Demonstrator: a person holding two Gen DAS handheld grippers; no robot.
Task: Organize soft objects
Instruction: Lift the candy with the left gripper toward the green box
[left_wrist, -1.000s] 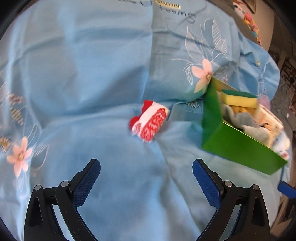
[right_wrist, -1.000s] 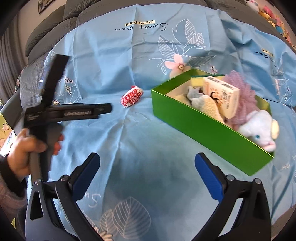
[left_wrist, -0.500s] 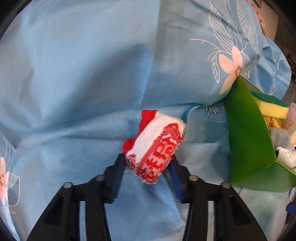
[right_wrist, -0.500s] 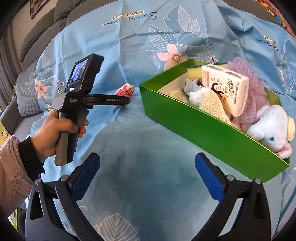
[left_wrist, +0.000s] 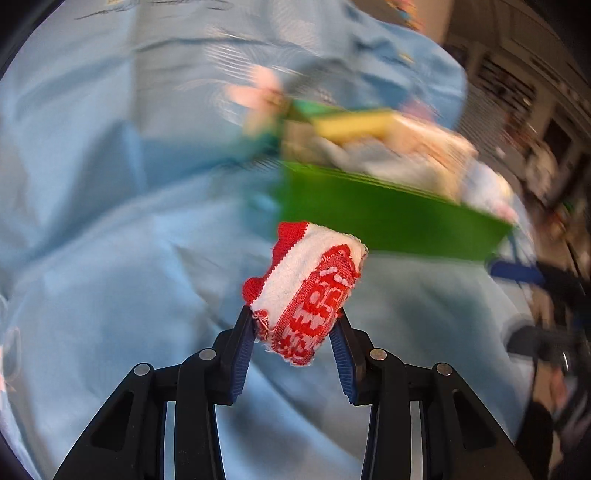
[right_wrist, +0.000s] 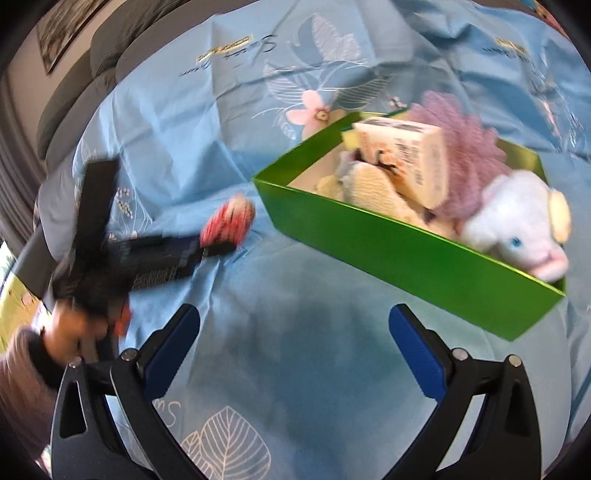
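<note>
You are clamping the red-and-white knitted roll (left_wrist: 306, 291) between the blue pads (left_wrist: 242, 354) of your left gripper (left_wrist: 293, 339); both pads are pressing its lower end while most of the roll is sticking out past the fingertips, tilted up toward the right. Taking the green box (right_wrist: 406, 254) as the landmark, the roll is sitting just short of the box's near-left end, outside it, over the light blue floral sheet (left_wrist: 110, 258). The wrist view there is smeared, so whether the roll is touching the sheet cannot be told.

From the right wrist view, the roll is showing as a red blur (right_wrist: 227, 221) just to the left of the box's left corner, at the tip of the black left gripper, with your left hand (right_wrist: 70, 332) gripping its handle farther to the left.

Your right gripper (right_wrist: 295, 347) is standing wide open with nothing between its pads, hovering over the sheet on the near side of the box's long front wall.

Inside the box, a white plush animal (right_wrist: 517, 225) is lying at the right end, a purple mesh puff (right_wrist: 461, 125) is sitting behind it, a cream printed carton (right_wrist: 410, 158) is leaning across the middle, and a pale knitted piece (right_wrist: 369, 188) is lying in front of the carton, toward the left end.
</note>
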